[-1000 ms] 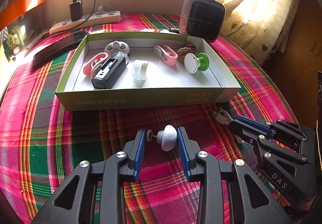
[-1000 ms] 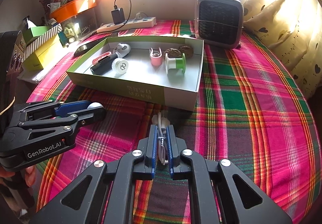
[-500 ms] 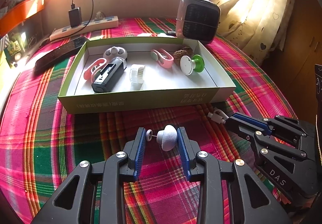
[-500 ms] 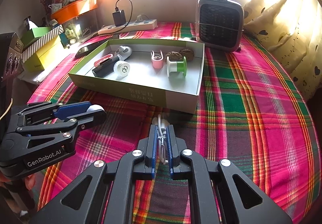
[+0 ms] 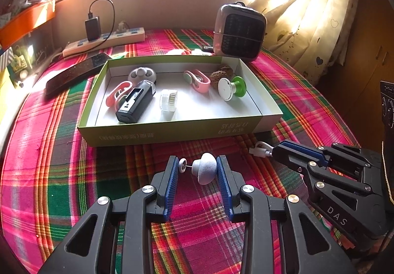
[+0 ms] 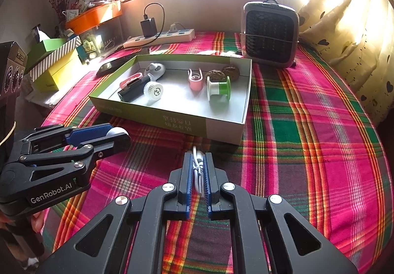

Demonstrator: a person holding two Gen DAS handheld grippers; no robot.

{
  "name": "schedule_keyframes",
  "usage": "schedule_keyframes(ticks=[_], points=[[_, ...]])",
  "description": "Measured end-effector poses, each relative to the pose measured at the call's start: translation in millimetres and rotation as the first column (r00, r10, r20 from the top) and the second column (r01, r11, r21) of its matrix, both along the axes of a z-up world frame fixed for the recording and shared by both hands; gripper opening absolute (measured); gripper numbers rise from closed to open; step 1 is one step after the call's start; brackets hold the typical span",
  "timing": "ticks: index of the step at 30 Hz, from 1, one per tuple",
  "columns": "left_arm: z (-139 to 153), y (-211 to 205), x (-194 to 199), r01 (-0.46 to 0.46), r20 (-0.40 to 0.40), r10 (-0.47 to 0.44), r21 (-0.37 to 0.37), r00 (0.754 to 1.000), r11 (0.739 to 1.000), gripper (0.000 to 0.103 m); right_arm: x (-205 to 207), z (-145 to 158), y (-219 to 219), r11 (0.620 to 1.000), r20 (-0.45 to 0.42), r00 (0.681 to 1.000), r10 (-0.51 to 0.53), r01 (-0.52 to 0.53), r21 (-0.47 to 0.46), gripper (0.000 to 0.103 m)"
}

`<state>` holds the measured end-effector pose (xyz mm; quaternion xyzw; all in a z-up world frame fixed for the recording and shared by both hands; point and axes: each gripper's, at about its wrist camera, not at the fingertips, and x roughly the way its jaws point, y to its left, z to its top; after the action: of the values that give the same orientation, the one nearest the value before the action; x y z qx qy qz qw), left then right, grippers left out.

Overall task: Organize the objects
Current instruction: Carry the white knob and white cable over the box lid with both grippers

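A plaid cloth [image 5: 61, 163] in pink, green and red, its weave slightly wrinkled, covers the table in both views. In the middle of the left wrist view lies a shallow cardboard box [image 5: 172, 131], green outside and plain white inside, holding a black rectangular gadget [image 5: 135, 104], a clear ribbed plastic roll [image 5: 168, 100], two pink plastic clips [image 5: 197, 79], a round grey case [image 5: 142, 74], two wrinkled brown walnuts [image 5: 221, 72] and a glossy green and white spool [image 5: 232, 88] lying on its side. Behind it, at upper right, stands a boxy heater [image 5: 238, 30] with a dark honeycomb grille; at upper left are a long white power strip [image 5: 106, 41] with a black charger plugged in and a flat dark phone [image 5: 76, 72]. At the bottom centre of the left wrist view the left claw [image 5: 199, 170], black with ribbed blue pads, stands partly open and grips a small white mushroom-shaped piece [image 5: 205, 170] with a thin pin and a little disc; the disc meets one pad and the rounded cap the other, in front of the box's near wall. In the right wrist view the right claw [image 6: 197, 170], at bottom centre, is closed tight on a coiled white cable [image 6: 197, 165] whose smooth loops poke out past the tips, near the box's near right corner.
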<state>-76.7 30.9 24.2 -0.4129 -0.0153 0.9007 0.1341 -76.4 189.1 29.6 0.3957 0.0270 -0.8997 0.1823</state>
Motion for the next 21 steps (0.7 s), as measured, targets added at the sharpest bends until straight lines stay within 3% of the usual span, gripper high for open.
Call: schedule_keyframes(ticks=[2,3,14,21], points=[[0.4,-0.1,0.1,-0.001,0.000,0.001,0.002,1.000,1.000,0.030,0.4,-0.1,1.1,1.000,-0.001,1.000,-0.002,0.002,-0.003,0.008],[0.9,-0.1,0.4,-0.001,-0.001,0.001,0.002,1.000,1.000,0.030,0.7,-0.2,1.9,1.000,0.001,1.000,0.000,0.000,-0.007,0.002],[-0.7,-1.2,-0.2,-0.002,0.008,0.002,0.006,1.000,1.000,0.030,0.0,-4.3,2.5,0.999,0.022,0.999,0.027,-0.026,-0.027,0.004],[-3.3,-0.8,-1.5,-0.001,0.017,0.001,0.007,1.000,1.000,0.030,-7.1,-13.5,-6.0,0.999,0.048,0.998,0.033,-0.034,0.021,0.032]])
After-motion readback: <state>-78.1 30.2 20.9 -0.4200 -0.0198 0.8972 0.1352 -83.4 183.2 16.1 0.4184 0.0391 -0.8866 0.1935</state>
